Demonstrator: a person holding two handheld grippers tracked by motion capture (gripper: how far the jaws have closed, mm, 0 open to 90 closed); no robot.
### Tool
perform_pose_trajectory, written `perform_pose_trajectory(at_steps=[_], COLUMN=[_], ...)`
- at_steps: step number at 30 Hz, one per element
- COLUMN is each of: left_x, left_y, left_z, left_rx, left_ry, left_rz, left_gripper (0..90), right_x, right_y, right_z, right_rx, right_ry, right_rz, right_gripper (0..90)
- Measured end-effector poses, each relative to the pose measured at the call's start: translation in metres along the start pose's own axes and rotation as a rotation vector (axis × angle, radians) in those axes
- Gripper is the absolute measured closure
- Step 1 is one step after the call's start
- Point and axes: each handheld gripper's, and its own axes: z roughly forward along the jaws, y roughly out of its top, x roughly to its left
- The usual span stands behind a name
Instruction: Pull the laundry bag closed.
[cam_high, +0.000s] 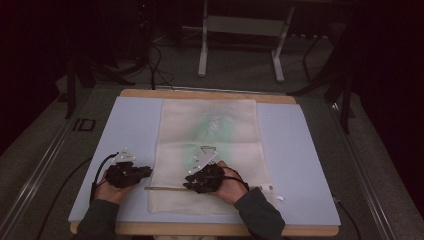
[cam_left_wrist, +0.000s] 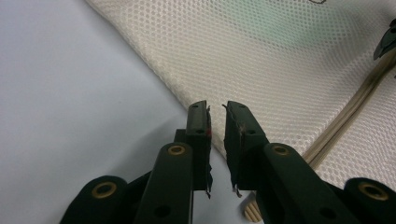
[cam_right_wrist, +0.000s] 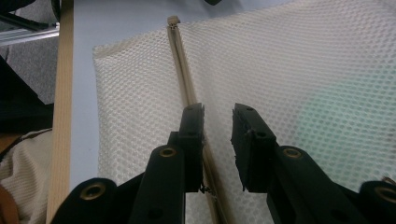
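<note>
A cream mesh bag (cam_high: 210, 145) lies flat in the middle of a pale blue mat (cam_high: 295, 150), with something green (cam_high: 212, 125) showing faintly through it. A tan zipper (cam_high: 165, 188) runs across the bag near its front edge. My left gripper (cam_high: 149, 171) hovers at the bag's left edge (cam_left_wrist: 154, 88); its jaws (cam_left_wrist: 217, 106) stand a narrow gap apart with nothing between them. My right gripper (cam_high: 186, 182) sits over the bag, pointing left. Its jaws (cam_right_wrist: 218, 108) are open just above the zipper (cam_right_wrist: 184, 70), which passes under the left jaw.
The mat rests on a wooden table (cam_high: 210, 93) whose near edge (cam_right_wrist: 60, 116) shows in the right gripper view. White stand legs (cam_high: 202, 50) and cables lie on the floor behind. A small white tag (cam_high: 277, 197) sticks out at the bag's front right.
</note>
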Motion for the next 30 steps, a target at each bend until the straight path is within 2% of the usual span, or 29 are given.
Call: perform_pose_trajectory(at_steps=[14,30], left_x=[-0.001,0.0], left_y=[0.001,0.001], left_z=[0.003,0.002], left_rx=[0.011,0.0], left_ry=[0.0,0.002], left_rz=[0.003,-0.002], left_gripper=[77.4,76.3], right_x=[0.003,0.007], right_y=[0.01,0.022], right_z=[0.011,0.022], right_rx=[0.005,-0.004], right_ry=[0.016,0.028], right_rz=[-0.019,-0.029], right_gripper=[74.1,75.5])
